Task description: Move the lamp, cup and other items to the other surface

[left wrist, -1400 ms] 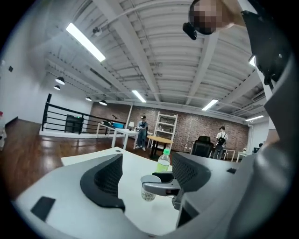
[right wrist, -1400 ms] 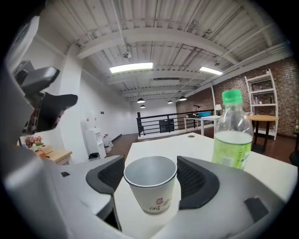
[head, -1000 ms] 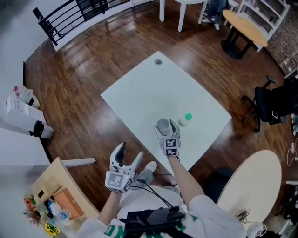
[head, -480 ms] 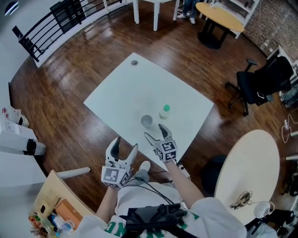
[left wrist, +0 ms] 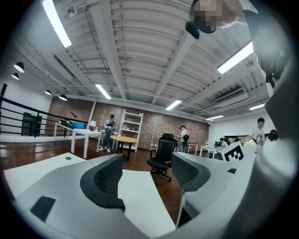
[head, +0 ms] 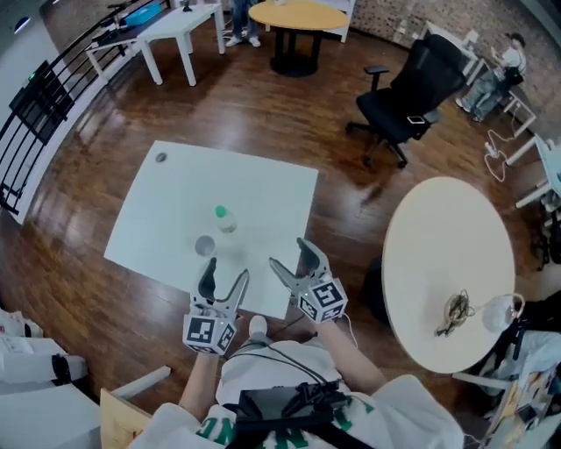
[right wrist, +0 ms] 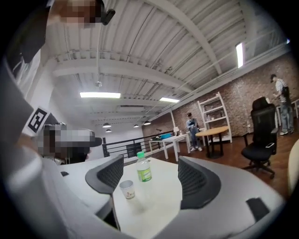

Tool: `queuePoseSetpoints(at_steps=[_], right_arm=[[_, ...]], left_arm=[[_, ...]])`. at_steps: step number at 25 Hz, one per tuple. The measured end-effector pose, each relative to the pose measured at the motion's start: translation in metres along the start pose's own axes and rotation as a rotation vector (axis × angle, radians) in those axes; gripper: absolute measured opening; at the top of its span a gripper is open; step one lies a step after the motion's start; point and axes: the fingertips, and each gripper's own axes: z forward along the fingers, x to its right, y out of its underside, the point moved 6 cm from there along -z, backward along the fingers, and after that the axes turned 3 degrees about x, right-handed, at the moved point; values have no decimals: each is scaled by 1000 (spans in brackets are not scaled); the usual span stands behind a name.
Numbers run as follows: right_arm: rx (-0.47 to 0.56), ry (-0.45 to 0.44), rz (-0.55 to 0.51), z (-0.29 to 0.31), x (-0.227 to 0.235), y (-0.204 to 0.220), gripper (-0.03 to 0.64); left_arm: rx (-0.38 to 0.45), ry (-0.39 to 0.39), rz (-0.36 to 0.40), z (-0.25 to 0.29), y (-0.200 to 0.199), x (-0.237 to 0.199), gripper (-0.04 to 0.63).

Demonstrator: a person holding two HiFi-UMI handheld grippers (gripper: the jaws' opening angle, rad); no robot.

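Observation:
A clear bottle with a green cap (head: 223, 217) and a small paper cup (head: 204, 245) stand on the white square table (head: 263, 193). Both grippers hover over its near edge, apart from these things. My left gripper (head: 223, 274) is open and empty. My right gripper (head: 294, 258) has nothing between its jaws, and they are closing a little. In the right gripper view the bottle (right wrist: 144, 171) and cup (right wrist: 126, 189) stand well beyond the right gripper (right wrist: 152, 179). The left gripper (left wrist: 147, 175) looks past the table's corner (left wrist: 135, 196). A white lamp-like thing (head: 501, 310) sits on the round cream table (head: 438, 254).
A tangle of cable (head: 456, 309) lies beside the lamp-like thing. A small dark disc (head: 160, 158) sits at the white table's far corner. A black office chair (head: 412, 83), a round yellow table (head: 298, 16) and a white desk (head: 175, 26) stand on the wood floor beyond.
My right gripper has drawn back from the cup, which stays on the white table. The head view has swung right, bringing the round cream table further in.

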Motion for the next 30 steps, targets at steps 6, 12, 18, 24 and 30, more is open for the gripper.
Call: queuePoseSetpoints(at_steps=[6, 12, 18, 24, 30], right_arm=[[101, 279, -146, -112, 62, -53, 373], [219, 556, -85, -234, 104, -93, 371], [228, 735, -172, -317, 110, -101, 370], [238, 893, -160, -386, 115, -92, 370], [225, 1076, -102, -463, 113, -62, 370]], left_arm=[[10, 236, 44, 66, -8, 84, 316], [28, 421, 106, 105, -13, 176, 316], [23, 566, 94, 120, -2, 234, 316], [-36, 739, 115, 129, 12, 290, 314], [-81, 932, 92, 142, 30, 366, 313]])
